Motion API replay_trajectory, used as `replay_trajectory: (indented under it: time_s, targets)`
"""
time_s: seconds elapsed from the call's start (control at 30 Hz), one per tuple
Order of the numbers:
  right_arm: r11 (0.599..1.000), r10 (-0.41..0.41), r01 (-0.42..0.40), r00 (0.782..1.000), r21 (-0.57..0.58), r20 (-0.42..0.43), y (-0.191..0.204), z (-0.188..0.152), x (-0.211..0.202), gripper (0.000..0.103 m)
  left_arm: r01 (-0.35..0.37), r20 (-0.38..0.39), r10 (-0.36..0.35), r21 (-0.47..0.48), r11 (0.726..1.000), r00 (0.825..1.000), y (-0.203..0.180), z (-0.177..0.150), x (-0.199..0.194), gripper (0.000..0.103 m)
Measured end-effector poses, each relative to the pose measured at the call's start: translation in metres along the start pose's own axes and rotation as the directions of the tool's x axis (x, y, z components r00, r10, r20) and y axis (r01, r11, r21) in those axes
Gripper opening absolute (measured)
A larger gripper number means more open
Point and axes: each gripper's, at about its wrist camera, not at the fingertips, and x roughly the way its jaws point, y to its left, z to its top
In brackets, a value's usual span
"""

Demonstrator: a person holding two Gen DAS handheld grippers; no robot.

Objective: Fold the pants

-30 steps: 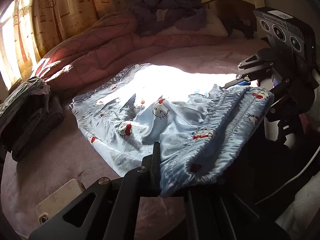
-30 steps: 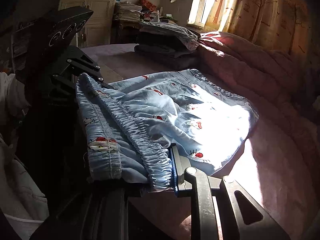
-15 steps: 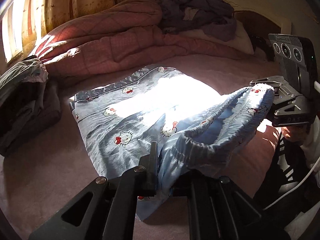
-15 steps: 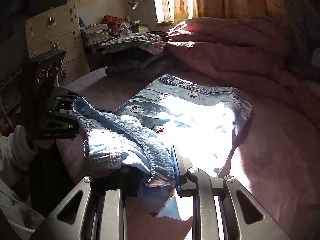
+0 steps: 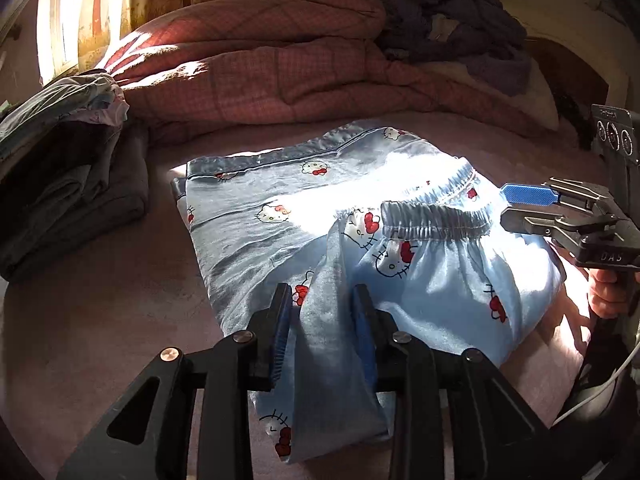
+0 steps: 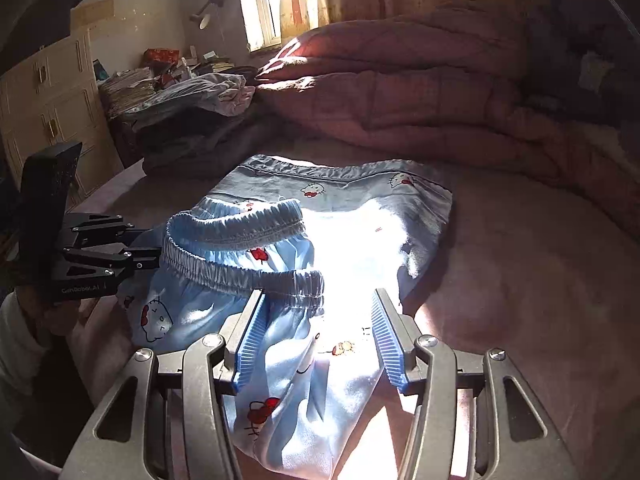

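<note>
In the left wrist view, the pants are seen folded on the bed at frame centre, the waistband laid over the legs. The left tool is spread, with a fabric ridge standing loosely between its fingers. The fold appears just laid; withdrawal and smoothing are judged next.

In the right wrist view, the right tool is spread wide above the cloth, pinching nothing. Only here is a cabinet shown, at upper left.

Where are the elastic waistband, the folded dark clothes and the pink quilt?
elastic waistband [image 5: 434, 220], left wrist view, gathered middle.
folded dark clothes [image 5: 68, 184], left wrist view, stack's side.
pink quilt [image 6: 400, 92], right wrist view, front fold.
</note>
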Motion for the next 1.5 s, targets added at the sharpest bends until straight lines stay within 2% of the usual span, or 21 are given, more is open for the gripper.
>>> replay_trajectory:
  time_s: [0.17,0.33,0.47,0.53,0.63,0.73,0.87,0.9,0.93,0.97,1.0,1.13,1.27,1.33,1.43,1.5]
  targets:
    - [0.999,-0.046,0.047,0.997,-0.007,0.062,0.004,-0.002,-0.014,0.053,-0.046,0.067,0.045,0.014,0.999,0.997,-0.002,-0.005,-0.020,0.029]
    - [0.999,-0.046,0.045,0.989,0.012,0.138,0.015,-0.012,-0.043,0.053,-0.022,0.123,0.019,0.029,0.999,0.992,-0.016,-0.012,-0.046,0.030]
    - [0.997,-0.079,0.076,0.979,0.023,0.189,0.030,-0.020,-0.058,0.053,-0.051,0.169,0.044,0.036,0.998,0.985,-0.035,-0.019,-0.057,0.030]
    - [0.997,-0.070,0.066,0.978,0.026,0.198,0.037,-0.022,-0.062,0.054,-0.069,0.163,0.061,0.044,0.997,0.985,-0.044,-0.023,-0.055,0.030]
    - [0.997,-0.079,0.076,0.982,0.027,0.173,0.047,-0.026,-0.058,0.053,-0.096,0.109,0.091,0.038,0.995,0.990,-0.048,-0.029,-0.042,0.030]
    - [0.994,-0.107,0.102,0.984,0.046,0.141,0.048,-0.033,-0.051,0.053,-0.069,0.047,0.069,0.008,0.998,0.997,-0.044,-0.037,-0.029,0.030]
    - [0.983,-0.118,0.103,0.988,0.150,0.100,0.037,-0.049,-0.048,0.053,-0.068,0.020,0.068,0.017,0.998,0.998,-0.046,-0.045,-0.020,0.029]
    - [0.981,-0.112,0.096,0.990,0.166,0.087,0.034,-0.053,-0.045,0.052,-0.061,0.019,0.060,0.012,0.998,0.998,-0.046,-0.045,-0.019,0.015]
    - [0.981,-0.112,0.099,0.992,0.168,0.067,0.033,-0.056,-0.041,0.047,-0.051,0.021,0.051,0.002,0.999,0.998,-0.045,-0.044,-0.020,0.009]
    - [0.981,-0.118,0.109,0.992,0.162,0.050,0.033,-0.058,-0.037,0.025,-0.042,0.027,0.043,-0.009,0.999,0.999,-0.044,-0.044,-0.021,0.006]
    - [0.981,-0.122,0.115,0.992,0.159,0.037,0.033,-0.058,-0.034,0.012,-0.041,0.037,0.042,-0.016,0.999,0.998,-0.043,-0.044,-0.024,0.003]
    - [0.978,-0.129,0.115,0.989,0.172,0.071,0.031,-0.057,-0.040,0.007,-0.078,0.089,0.079,-0.021,0.997,0.993,-0.041,-0.044,-0.038,0.002]
    - [0.979,-0.149,0.135,0.985,0.155,0.082,0.034,-0.056,-0.042,0.006,-0.098,0.073,0.102,-0.060,0.993,0.992,-0.032,-0.045,-0.036,0.002]
    - [0.973,-0.187,0.178,0.981,0.149,0.053,0.033,-0.057,-0.035,0.006,-0.103,0.055,0.107,-0.080,0.992,0.993,-0.028,-0.049,-0.031,0.002]
    - [0.959,-0.259,0.250,0.964,0.131,0.063,0.032,-0.062,-0.032,0.005,-0.138,0.051,0.143,-0.095,0.986,0.988,-0.023,-0.059,-0.028,0.001]
    - [0.956,-0.263,0.249,0.961,0.153,0.080,0.030,-0.062,-0.036,0.004,-0.130,0.062,0.137,-0.105,0.986,0.989,-0.020,-0.059,-0.033,0.001]
